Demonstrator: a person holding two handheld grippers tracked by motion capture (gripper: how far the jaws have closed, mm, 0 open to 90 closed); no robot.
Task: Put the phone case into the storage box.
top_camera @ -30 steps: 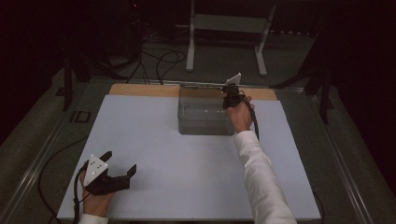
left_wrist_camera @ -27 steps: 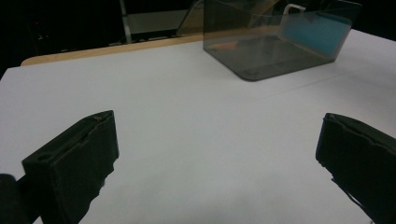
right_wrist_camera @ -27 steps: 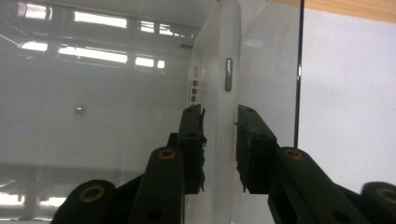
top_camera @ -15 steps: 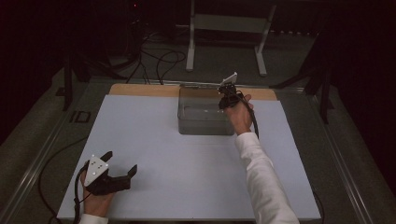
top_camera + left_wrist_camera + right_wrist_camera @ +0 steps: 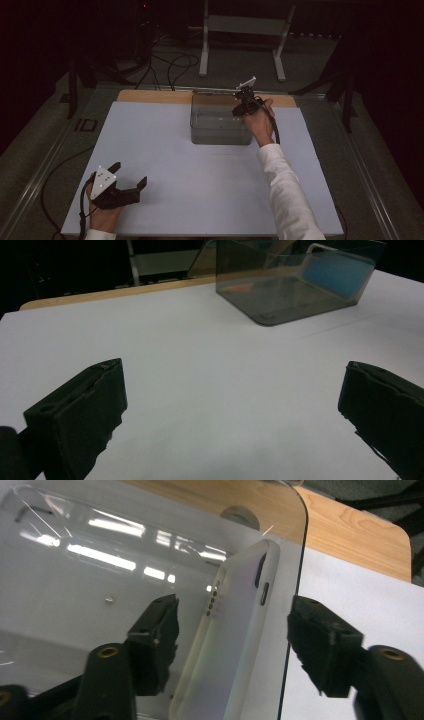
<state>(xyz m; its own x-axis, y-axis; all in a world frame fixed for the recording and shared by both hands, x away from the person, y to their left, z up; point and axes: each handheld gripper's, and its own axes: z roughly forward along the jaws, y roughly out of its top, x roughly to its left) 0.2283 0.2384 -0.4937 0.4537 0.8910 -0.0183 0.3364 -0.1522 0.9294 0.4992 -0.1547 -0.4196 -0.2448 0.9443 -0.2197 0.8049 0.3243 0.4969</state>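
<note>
A smoky clear plastic box (image 5: 220, 132) stands at the far middle of the white table top (image 5: 200, 190). Inside it a phone in a pale translucent case (image 5: 235, 645) leans on edge against the box's right wall (image 5: 292, 630); from the left gripper view it shows as a blue slab (image 5: 330, 270). My right gripper (image 5: 240, 109) (image 5: 235, 611) reaches down over that wall with its jaws astride the phone and the wall. They have just been opening, and the pads stand off the phone. My left gripper (image 5: 129, 174) (image 5: 233, 377) rests open at the near left, holding nothing.
A wooden strip (image 5: 150, 96) runs along the table's far edge. Beyond it are a metal stand (image 5: 240, 30) and floor cables (image 5: 170, 65). Something small and orange (image 5: 235, 289) lies in the box. Bare white surface spreads between the two hands.
In the high view the right hand stays at the box's right wall with barely any shift. The left gripper has not moved.
</note>
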